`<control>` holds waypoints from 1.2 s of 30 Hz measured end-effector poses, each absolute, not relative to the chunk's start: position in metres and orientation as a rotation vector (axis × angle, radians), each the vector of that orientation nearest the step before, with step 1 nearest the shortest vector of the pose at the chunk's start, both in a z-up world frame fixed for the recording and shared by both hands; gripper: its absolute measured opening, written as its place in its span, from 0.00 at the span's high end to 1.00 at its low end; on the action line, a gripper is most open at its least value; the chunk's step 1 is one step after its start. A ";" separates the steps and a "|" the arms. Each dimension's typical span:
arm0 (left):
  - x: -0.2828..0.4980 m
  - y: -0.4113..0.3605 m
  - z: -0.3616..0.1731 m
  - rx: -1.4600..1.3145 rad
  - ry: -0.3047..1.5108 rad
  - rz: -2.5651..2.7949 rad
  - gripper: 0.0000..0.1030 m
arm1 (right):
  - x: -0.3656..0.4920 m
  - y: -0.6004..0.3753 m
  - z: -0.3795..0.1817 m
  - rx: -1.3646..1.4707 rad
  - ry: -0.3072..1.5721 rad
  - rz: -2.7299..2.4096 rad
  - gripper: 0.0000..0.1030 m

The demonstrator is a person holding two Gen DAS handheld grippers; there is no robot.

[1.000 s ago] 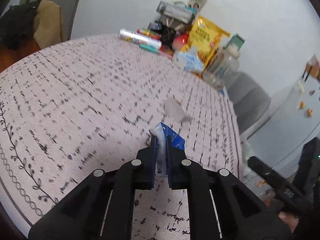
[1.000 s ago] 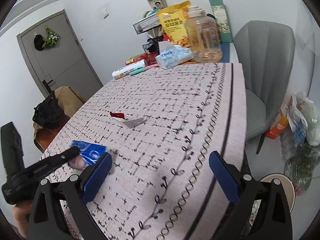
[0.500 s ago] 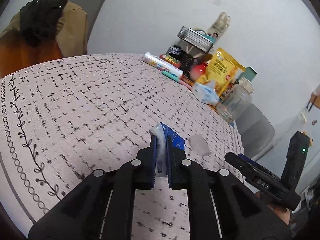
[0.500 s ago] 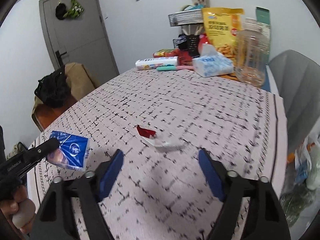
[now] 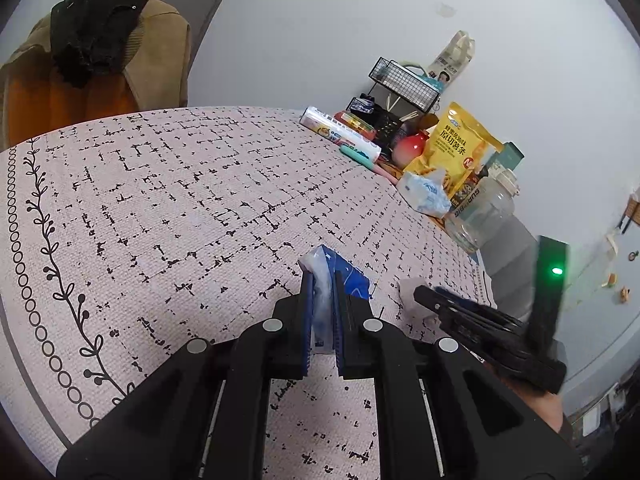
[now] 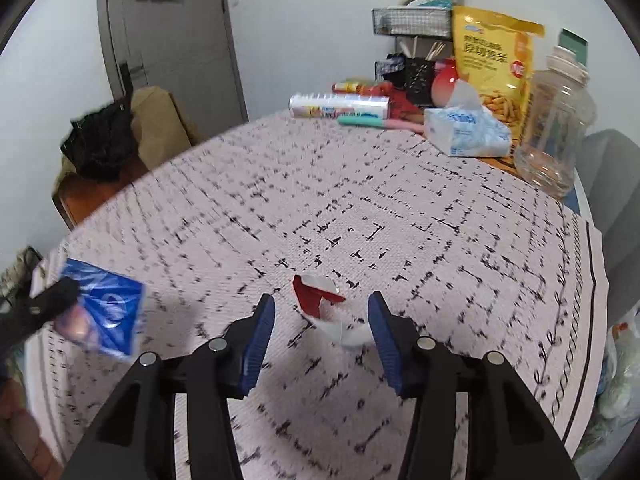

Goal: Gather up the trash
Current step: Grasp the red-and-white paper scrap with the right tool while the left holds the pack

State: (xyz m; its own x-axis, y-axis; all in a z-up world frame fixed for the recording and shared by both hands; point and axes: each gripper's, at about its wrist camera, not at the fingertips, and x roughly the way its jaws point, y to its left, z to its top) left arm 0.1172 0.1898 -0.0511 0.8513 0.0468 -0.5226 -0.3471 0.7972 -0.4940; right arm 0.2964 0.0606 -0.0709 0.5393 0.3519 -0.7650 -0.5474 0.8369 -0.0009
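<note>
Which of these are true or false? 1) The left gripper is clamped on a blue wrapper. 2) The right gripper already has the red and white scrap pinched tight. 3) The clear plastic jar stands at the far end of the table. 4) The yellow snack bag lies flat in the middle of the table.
1) True. The left gripper is shut on the blue wrapper.
2) False. The red and white scrap lies on the tablecloth between the jaws of the right gripper, which have just been closing but do not yet press on it.
3) True. The clear plastic jar stands there, beside the tissue pack.
4) False. The yellow snack bag stands upright at the far end.
</note>
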 end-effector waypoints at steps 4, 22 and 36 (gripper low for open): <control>0.115 0.190 -0.049 -0.615 0.515 0.228 0.91 | 0.290 0.060 -0.065 -0.251 0.826 0.547 0.93; 0.120 0.133 0.006 -0.521 0.473 0.164 0.91 | 0.222 -0.020 0.016 0.004 0.697 0.621 0.96; 0.142 0.059 0.045 -0.431 0.446 0.043 0.91 | 0.192 -0.132 0.054 0.106 0.601 0.503 0.96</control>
